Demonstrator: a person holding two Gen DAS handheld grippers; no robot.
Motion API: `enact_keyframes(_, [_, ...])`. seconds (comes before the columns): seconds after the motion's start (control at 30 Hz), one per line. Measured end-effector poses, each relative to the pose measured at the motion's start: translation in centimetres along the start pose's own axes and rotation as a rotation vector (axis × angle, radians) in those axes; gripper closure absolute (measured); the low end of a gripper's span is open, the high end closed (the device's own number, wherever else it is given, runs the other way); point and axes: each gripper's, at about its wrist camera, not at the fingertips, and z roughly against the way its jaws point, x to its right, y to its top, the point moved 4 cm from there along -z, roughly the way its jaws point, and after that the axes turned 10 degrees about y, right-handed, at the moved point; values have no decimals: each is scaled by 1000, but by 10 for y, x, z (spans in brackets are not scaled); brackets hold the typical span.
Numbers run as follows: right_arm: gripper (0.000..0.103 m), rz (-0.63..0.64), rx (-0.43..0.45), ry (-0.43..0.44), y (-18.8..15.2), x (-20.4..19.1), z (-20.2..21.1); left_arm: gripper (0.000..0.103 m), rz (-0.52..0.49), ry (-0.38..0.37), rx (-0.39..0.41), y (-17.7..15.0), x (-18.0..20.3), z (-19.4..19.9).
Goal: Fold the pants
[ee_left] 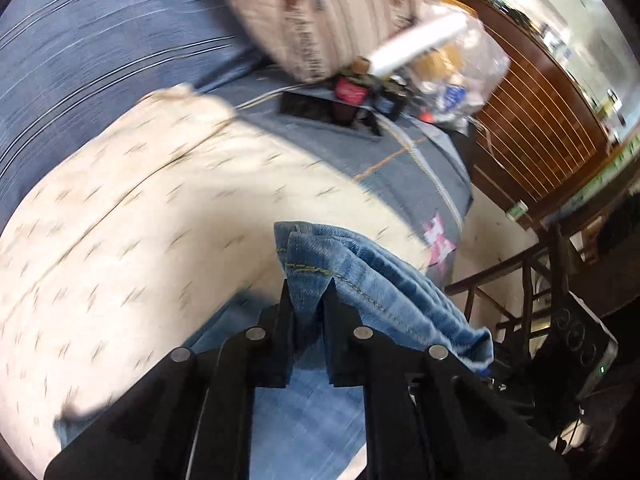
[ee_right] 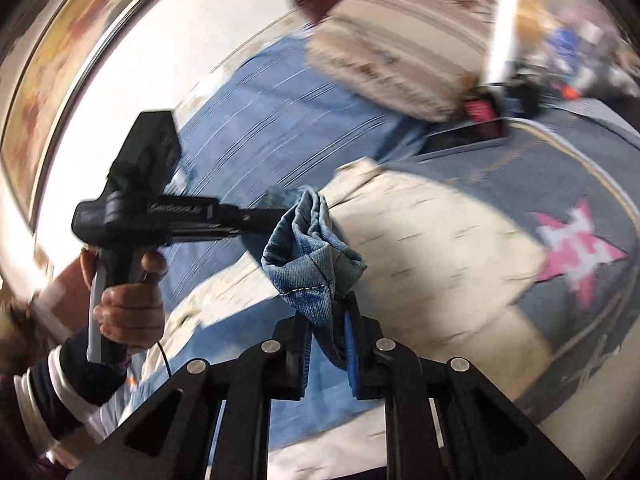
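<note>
- Denim hem sits right at my lens: the left tongs (ee_left: 306, 292) are pinching the stitched cuff of the pants (ee_left: 372, 280), with cloth bunched between the black fingers
- On the other side, the right tongs (ee_right: 330, 312) are pinching another fold of the same pants (ee_right: 308, 252), and the left tongs (ee_right: 280, 216) meet the bundle from the far side, so the garment hangs lifted between my two grips above the bed
- I judge the denim soft but fairly heavy; it drapes and slumps rather than holding an edge, and the doubled hem is the thickest, least slippery place to hold
- For a clean fold I would keep hold at the hems or seams, not mid-leg, where a single layer could slide out
- Below lies a cream speckled blanket (ee_left: 132, 216) on a blue striped sheet (ee_left: 100, 36)
- Farther off, a striped pillow (ee_left: 320, 4), a clear plastic bag (ee_left: 460, 64) and a grey quilt with a pink star (ee_right: 572, 252)
</note>
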Motion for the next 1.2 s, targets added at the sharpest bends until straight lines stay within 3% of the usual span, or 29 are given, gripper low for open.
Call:
enact_keyframes(0.17, [88, 86, -196, 74, -39, -53, -51, 84, 156, 70, -49, -55, -57, 5])
enact_keyframes(0.23, [81, 99, -290, 94, -60, -66, -72, 82, 231, 112, -96, -84, -82, -1])
enact_keyframes(0.3, [77, 135, -404, 57, -84, -76, -93, 82, 307, 142, -145, -112, -104, -9])
enact_keyframes(0.37, [64, 165, -483, 25, -100, -81, -103, 82, 394, 135, -182, -138, -124, -12])
enact_keyframes(0.47, [52, 155, -534, 70, -101, -89, -98, 77, 521, 64, -170, -164, -143, -4])
enact_keyframes(0.5, [50, 171, -534, 91, -96, -94, -89, 74, 561, 38, -156, -170, -148, 0])
enact_keyframes(0.57, [49, 193, -501, 117, -82, -97, -75, 57, 622, -12, -121, -176, -152, 9])
enact_keyframes(0.67, [36, 57, -366, 144, -48, -71, -48, 42, 663, -81, -68, -175, -143, 15])
enact_keyframes(0.8, [36, -226, -252, 66, -30, -4, -31, 35, 644, -103, -97, -161, -119, -2])
enact_keyframes(0.9, [36, -271, -243, 8, -30, 21, -39, 35, 654, -114, -139, -153, -108, -21])
enact_keyframes(1.0, [44, -266, -256, -20, -34, 32, -58, 38, 663, -104, -140, -144, -103, -25])
enact_keyframes(1.03, [73, -251, -275, -3, -36, 27, -65, 59, 648, -113, -139, -143, -100, -23])
enact_keyframes(1.07, [90, -224, -300, 0, -35, 22, -67, 80, 632, -113, -146, -143, -97, -19])
enact_keyframes(1.1, [90, -167, -302, -19, -33, 14, -68, 87, 622, -117, -150, -144, -94, -14])
enact_keyframes(1.2, [91, -63, -282, 81, -32, -15, -56, 88, 607, -88, -133, -156, -94, 7])
